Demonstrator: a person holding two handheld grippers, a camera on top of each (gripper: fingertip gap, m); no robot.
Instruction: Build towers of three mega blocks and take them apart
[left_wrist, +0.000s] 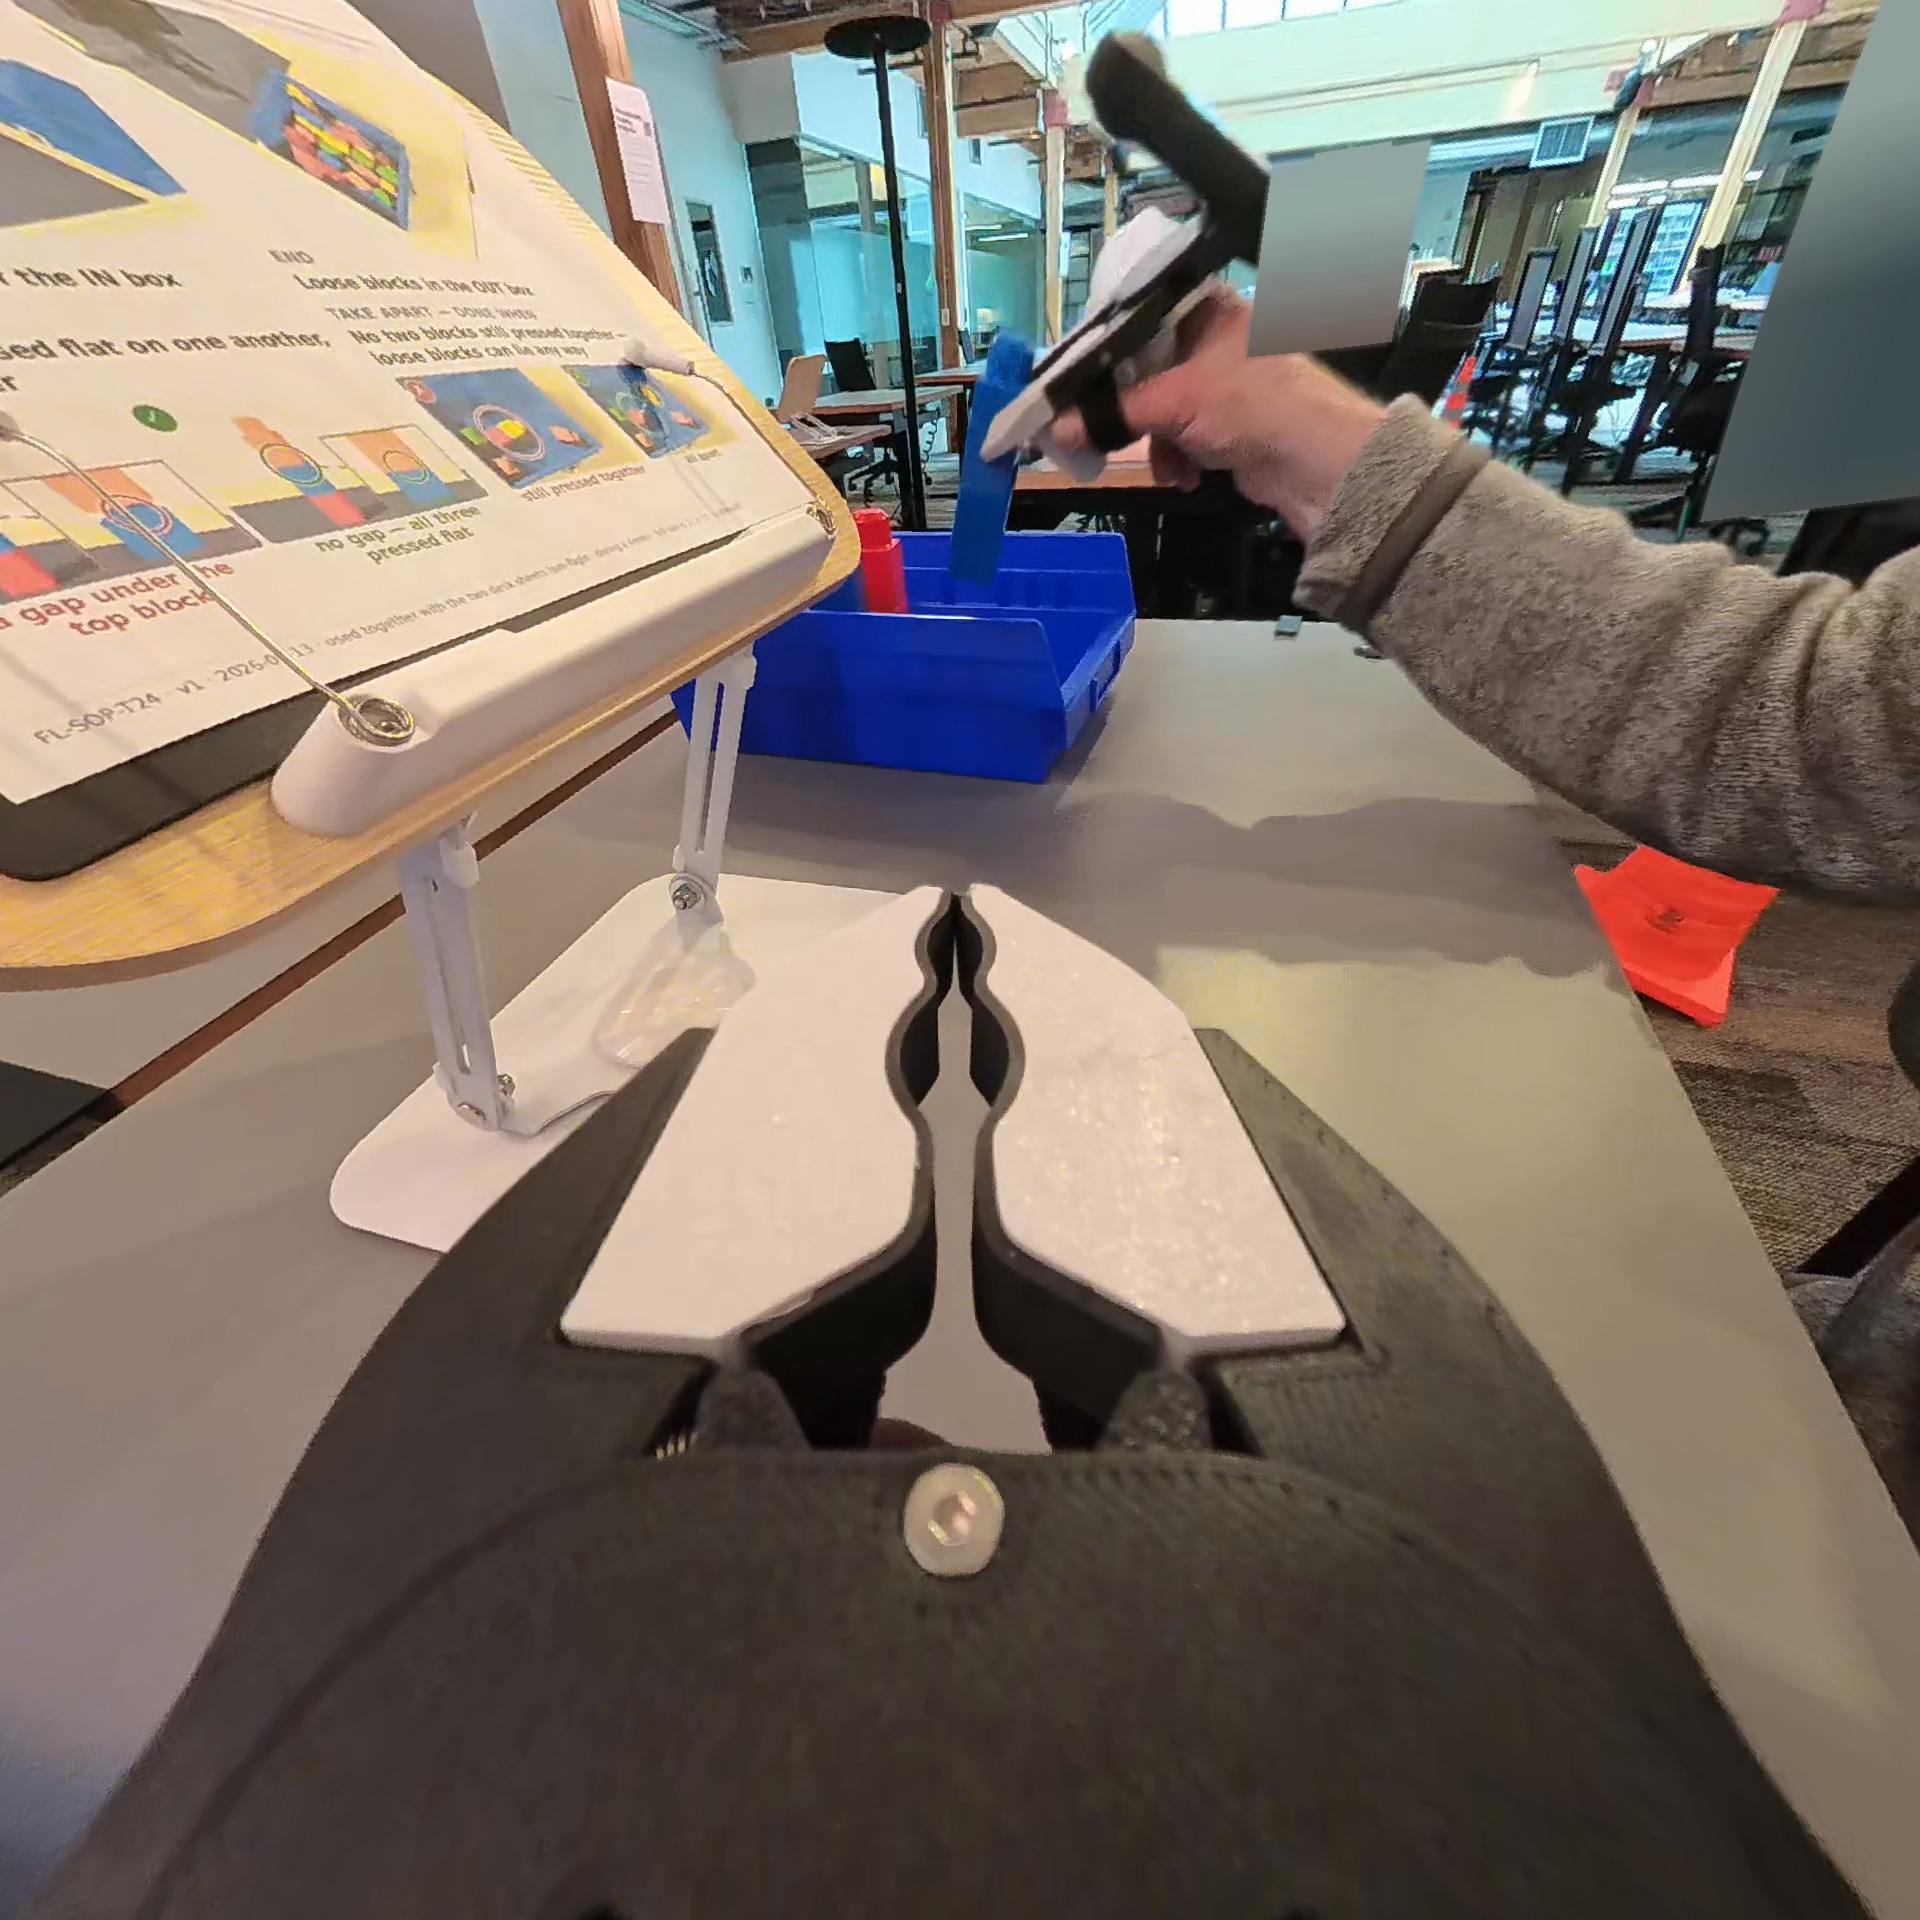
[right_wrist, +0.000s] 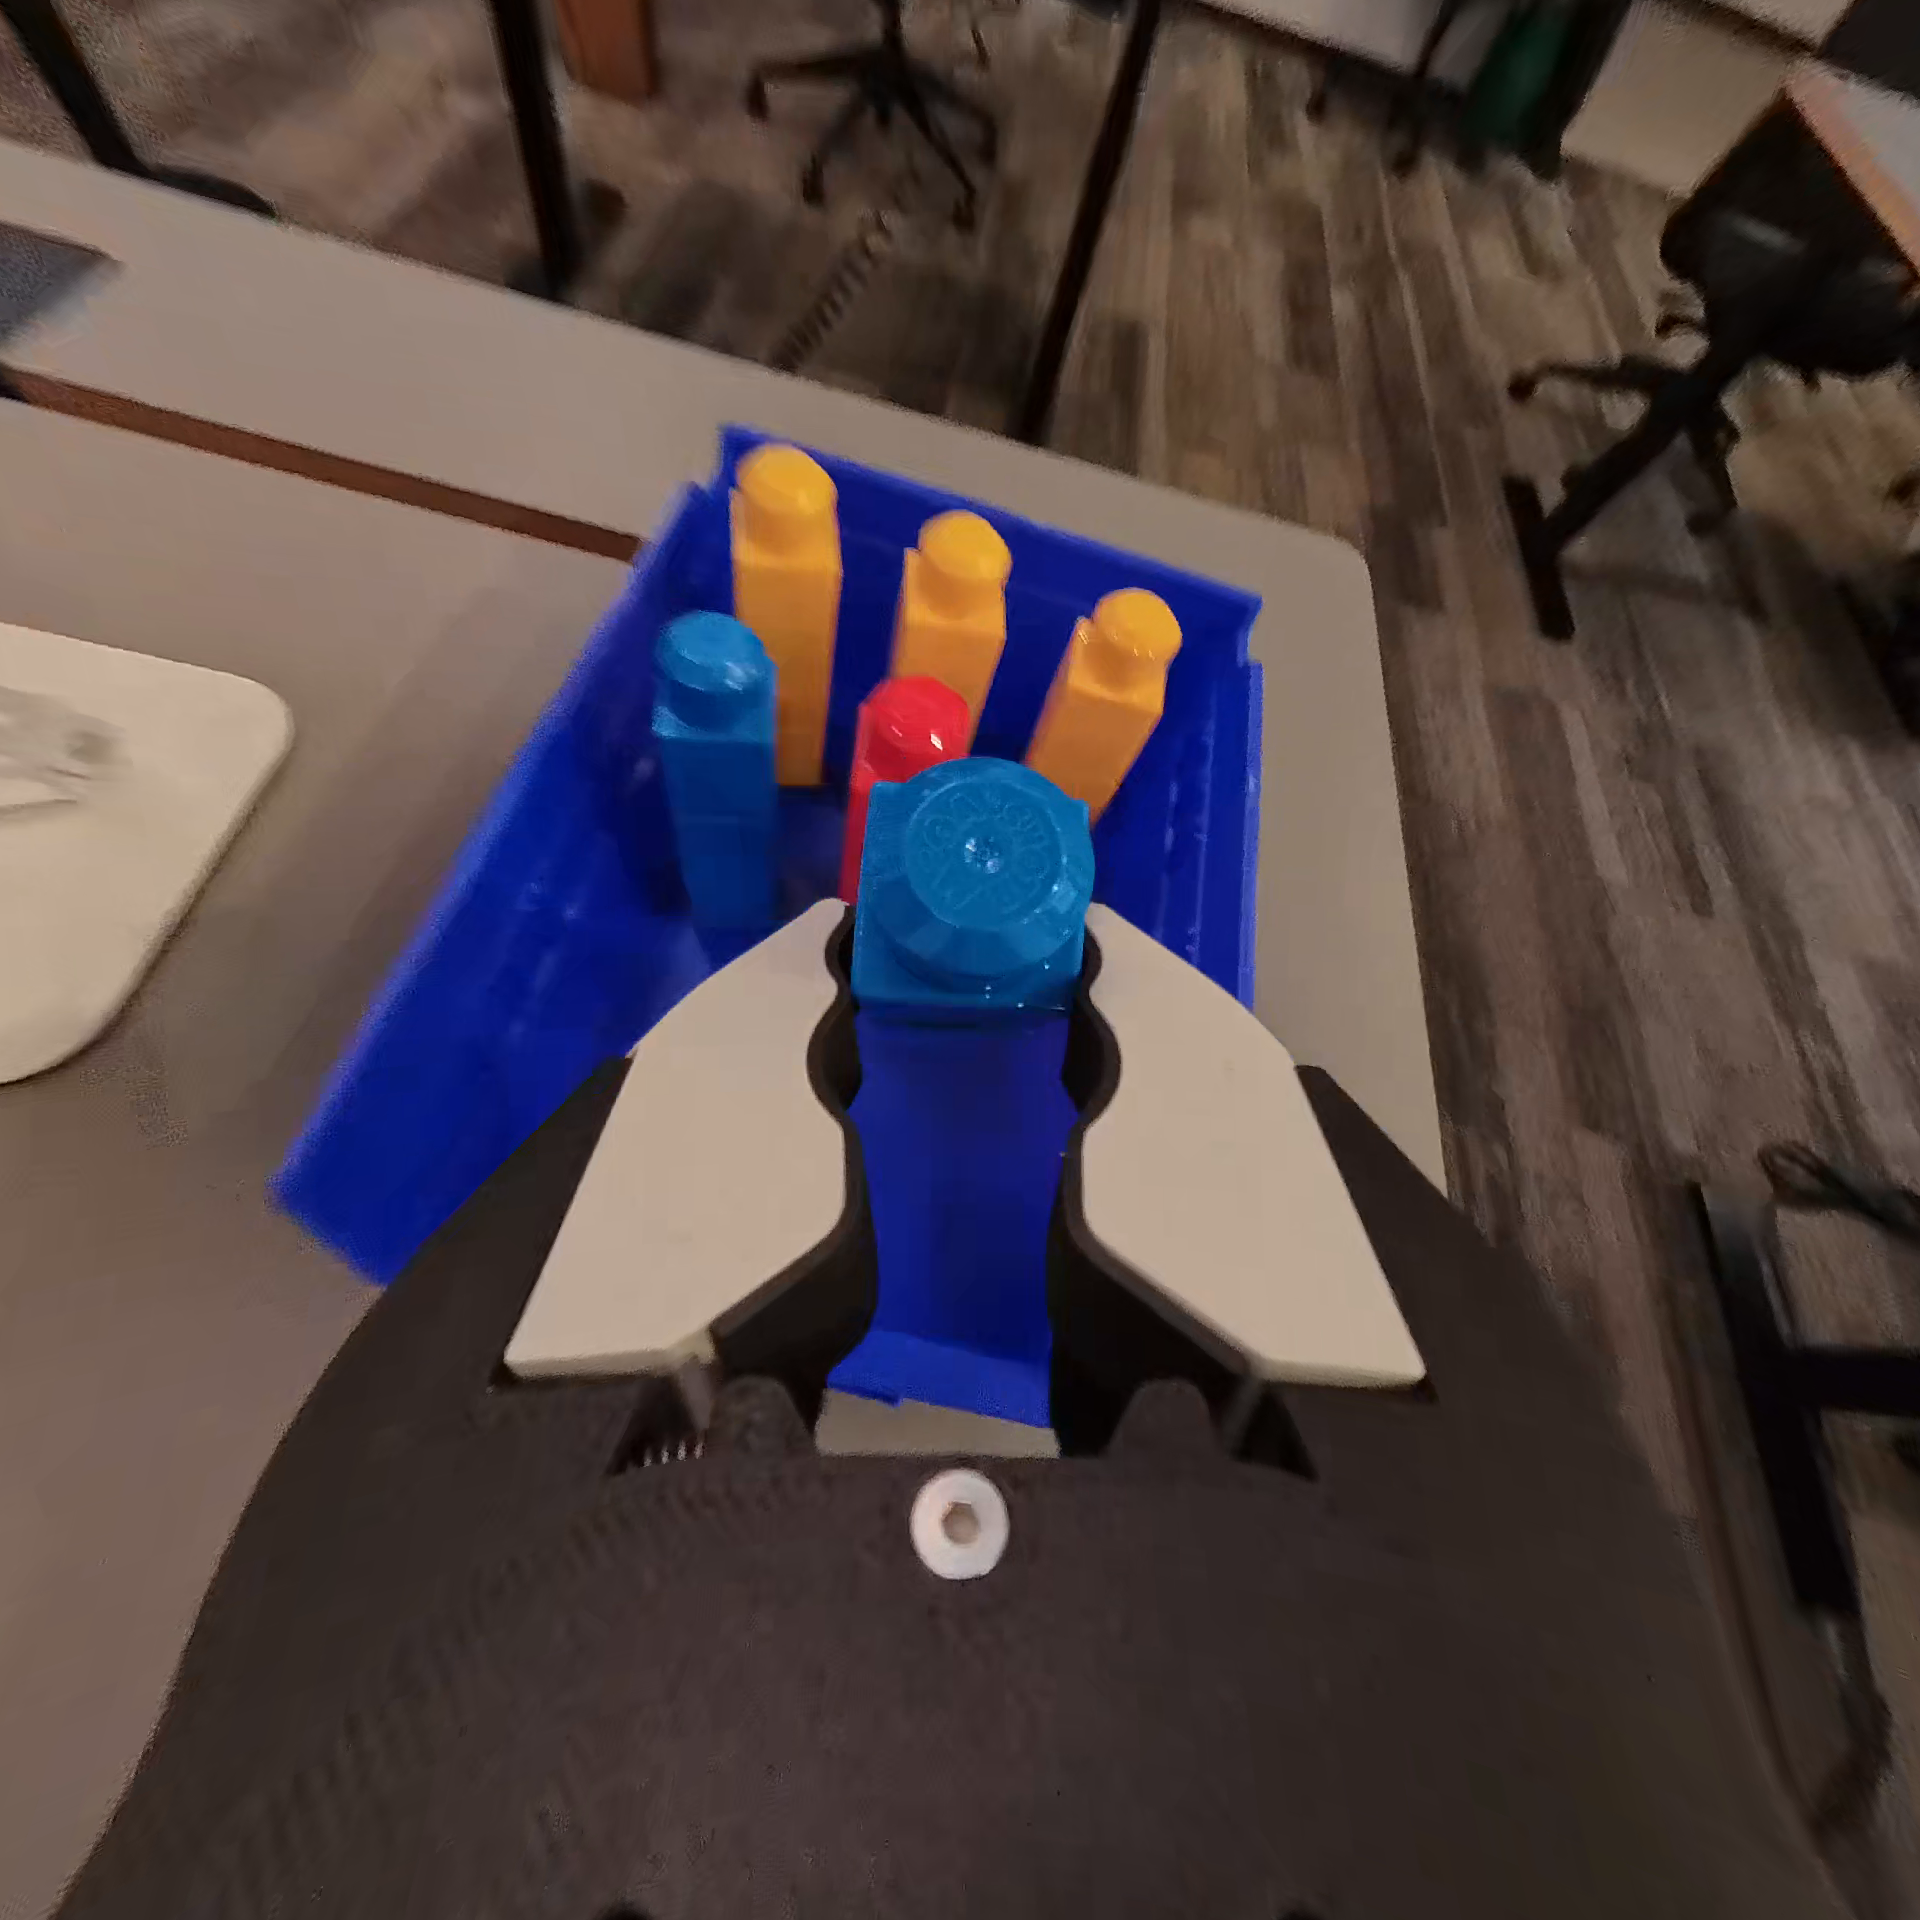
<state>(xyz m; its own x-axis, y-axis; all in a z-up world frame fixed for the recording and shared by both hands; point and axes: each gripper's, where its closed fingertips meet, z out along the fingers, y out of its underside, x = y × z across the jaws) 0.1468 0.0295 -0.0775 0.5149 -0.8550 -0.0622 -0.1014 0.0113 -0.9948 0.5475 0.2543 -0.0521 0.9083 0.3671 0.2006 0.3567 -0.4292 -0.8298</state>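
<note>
At the upper left of my left wrist view, a tilted document stand (left_wrist: 416, 665) with a printed sheet blocks most of the blue bin (left_wrist: 914, 675) behind it; its white base plate (left_wrist: 436, 1174) lies just beside my left gripper (left_wrist: 954, 904), whose jaws are closed on nothing over the grey table (left_wrist: 1351, 1039). At centre right, my right gripper (right_wrist: 966, 935) grips a blue block tower (right_wrist: 971, 894) over the bin. Three orange towers (right_wrist: 784, 613), a blue tower (right_wrist: 717, 769) and a red tower (right_wrist: 904, 738) stand inside.

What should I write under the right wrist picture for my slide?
Right gripper grips a blue block tower above the blue bin, where orange, red and blue towers stand.
</note>
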